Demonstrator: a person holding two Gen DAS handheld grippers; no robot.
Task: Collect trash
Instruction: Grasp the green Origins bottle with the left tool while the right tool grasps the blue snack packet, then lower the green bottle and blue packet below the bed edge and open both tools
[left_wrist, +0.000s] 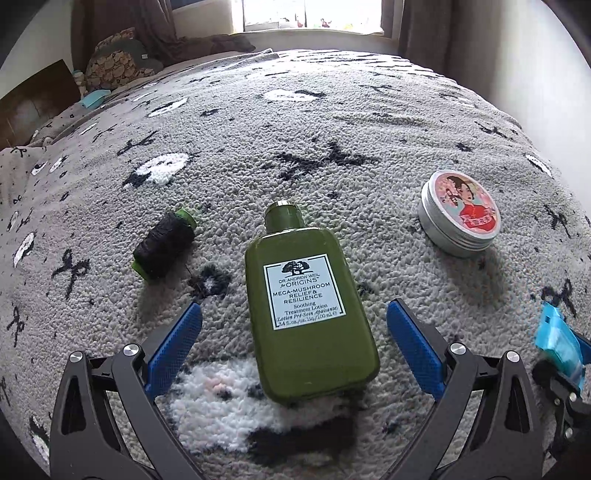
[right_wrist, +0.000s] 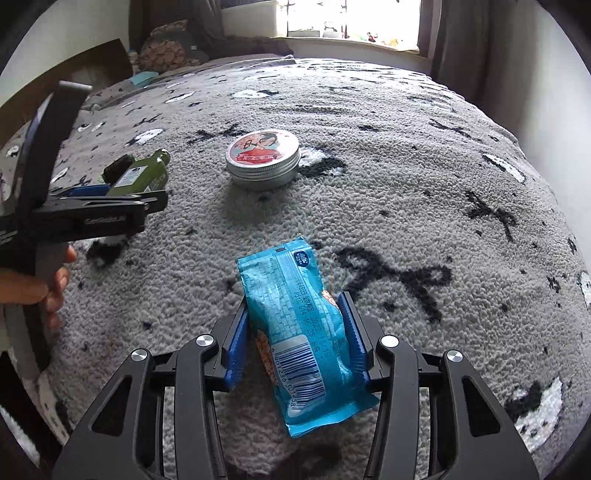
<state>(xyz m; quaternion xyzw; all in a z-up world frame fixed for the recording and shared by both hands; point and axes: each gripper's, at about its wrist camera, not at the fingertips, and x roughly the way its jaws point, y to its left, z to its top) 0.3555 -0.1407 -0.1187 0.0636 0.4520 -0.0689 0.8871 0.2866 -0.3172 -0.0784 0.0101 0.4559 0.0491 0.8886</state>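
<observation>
A green lotion bottle (left_wrist: 306, 310) lies on the grey patterned blanket (left_wrist: 369, 110), neck pointing away. My left gripper (left_wrist: 294, 306) is open, its blue pads on either side of the bottle with gaps to both. In the right wrist view, a blue snack packet (right_wrist: 295, 321) sits between the blue pads of my right gripper (right_wrist: 294, 297), which is shut on it and dents its sides. The same packet (left_wrist: 557, 343) shows at the right edge of the left wrist view. A hand (right_wrist: 55, 284) holds the left gripper beside the bottle (right_wrist: 142, 177).
A round metal tin with a picture lid (left_wrist: 460, 212) (right_wrist: 263, 158) lies to the right of the bottle. A spool of black thread (left_wrist: 164, 245) lies to its left. Pillows (left_wrist: 118, 59) and a cardboard sheet (left_wrist: 33, 96) sit at the far left, below a window (left_wrist: 310, 14).
</observation>
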